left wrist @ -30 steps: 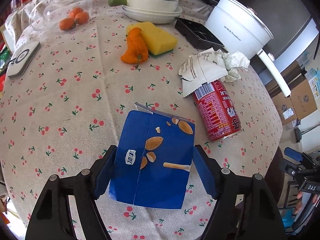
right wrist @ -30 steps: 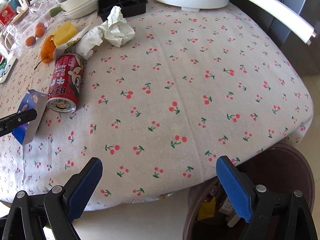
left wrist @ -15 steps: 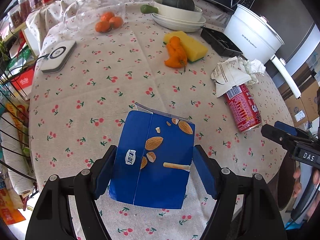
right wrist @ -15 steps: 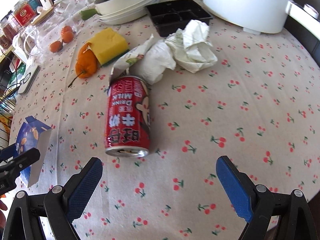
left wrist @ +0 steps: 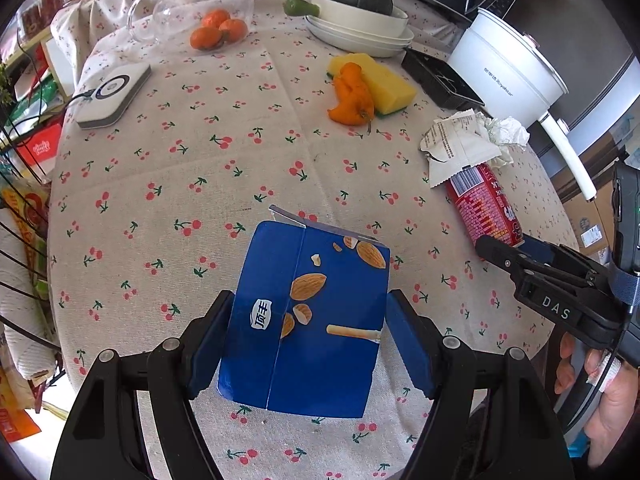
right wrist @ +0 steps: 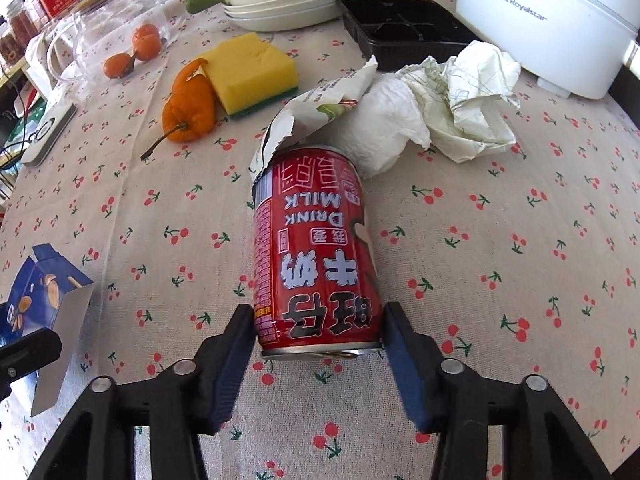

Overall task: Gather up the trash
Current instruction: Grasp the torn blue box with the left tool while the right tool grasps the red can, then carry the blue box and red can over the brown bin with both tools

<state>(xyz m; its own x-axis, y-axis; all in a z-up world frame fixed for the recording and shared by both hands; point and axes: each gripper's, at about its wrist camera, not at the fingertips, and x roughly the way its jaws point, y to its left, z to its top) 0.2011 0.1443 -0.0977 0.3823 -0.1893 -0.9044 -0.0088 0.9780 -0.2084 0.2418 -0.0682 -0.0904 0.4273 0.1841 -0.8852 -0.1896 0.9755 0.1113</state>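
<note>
Your left gripper [left wrist: 308, 336] is closed on a blue carton [left wrist: 308, 312] printed with almonds, a blue pad pressed to each side. The carton is lifted off the worktop [left wrist: 224, 168], which wears a cherry-print cloth.

Take the red milk can [right wrist: 318, 256] as your landmark. It lies on its side on the worktop, its metal end pointing towards your right gripper [right wrist: 320, 344]. That gripper's two pads sit on either side of the can's near end, touching or very nearly touching it; you cannot tell from this view whether they are gripping it. The can is not lifted.

Just behind the can, touching its far end, is a torn snack wrapper [right wrist: 320, 108]. Beside the wrapper lies crumpled white paper [right wrist: 456, 100]. Beyond the paper stand a black plastic tray [right wrist: 404, 32] and a white electric pot [right wrist: 548, 20].

Behind the can and to its left are an orange pepper [right wrist: 188, 108] and a yellow sponge [right wrist: 252, 68], touching each other. Farther left of the can is the held carton, at the worktop's edge in the right wrist view.
</note>
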